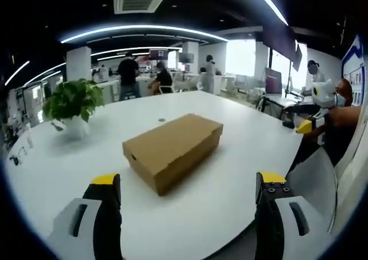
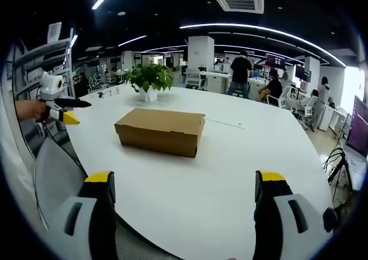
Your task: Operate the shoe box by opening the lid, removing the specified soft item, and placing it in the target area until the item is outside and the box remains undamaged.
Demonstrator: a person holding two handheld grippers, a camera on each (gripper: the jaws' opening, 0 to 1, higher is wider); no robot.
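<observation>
A brown cardboard shoe box [image 1: 172, 149] lies on the white table [image 1: 230, 197] with its lid down; whatever is inside is hidden. My left gripper [image 1: 190, 182] is open, its yellow-tipped jaws wide apart near the table's edge, short of the box. In the right gripper view the same box [image 2: 161, 132] sits mid-table, and my right gripper [image 2: 185, 182] is open too, well back from it. The right gripper [image 1: 313, 119] comes into the left gripper view at the far right, held by a hand. The left gripper [image 2: 60, 110] appears at the left of the right gripper view.
A potted green plant [image 1: 73, 107] stands on the table behind and left of the box, seen again as plant [image 2: 149, 80]. Small items lie at the table's far left edge [image 1: 16, 153]. People and desks fill the office behind. A grey chair back [image 2: 54, 174] is near the table.
</observation>
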